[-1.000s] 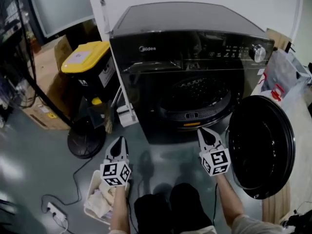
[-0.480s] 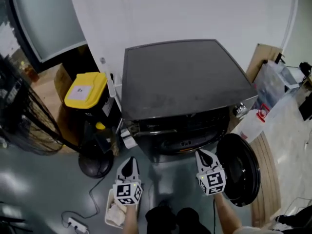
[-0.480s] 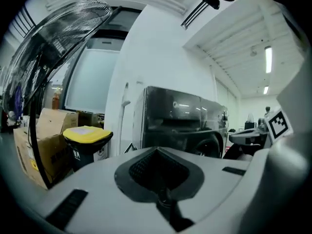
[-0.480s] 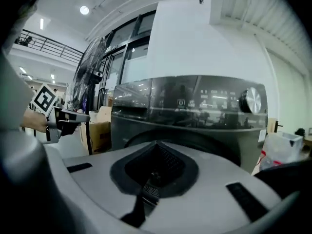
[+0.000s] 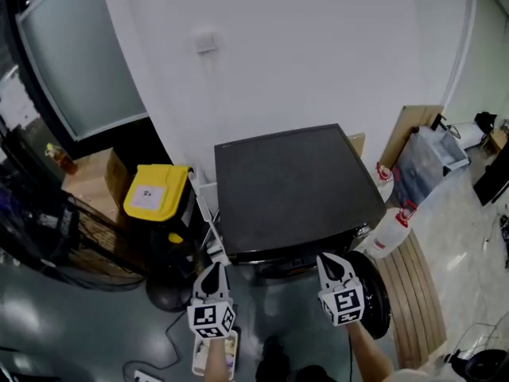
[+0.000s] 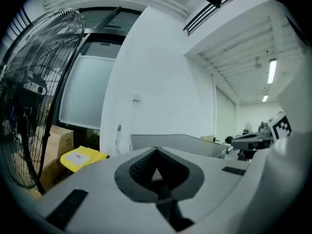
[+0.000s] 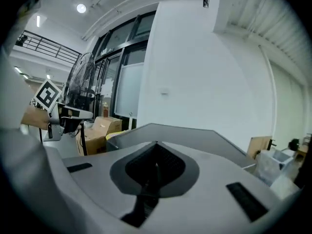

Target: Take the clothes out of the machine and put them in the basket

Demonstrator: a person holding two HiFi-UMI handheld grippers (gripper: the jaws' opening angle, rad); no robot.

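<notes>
Both forearms reach forward, side by side, pointing roughly level. Left gripper point(image 5: 211, 277): fingers point(image 6: 141, 167) pressed together, nothing held. Right gripper point(image 5: 330, 265): fingers point(image 7: 168, 165) also closed, empty. On the floor under the left gripper is a white plastic basket point(image 5: 196, 358) with pale clothes point(image 5: 219, 352) inside. Beyond it is a dark grey front-load washing machine point(image 5: 290, 189), its round black door point(image 5: 375, 293) swung open at the right front corner. The drum is hidden.

White wall point(image 5: 318, 54), glossy grey floor point(image 5: 71, 329)
</notes>
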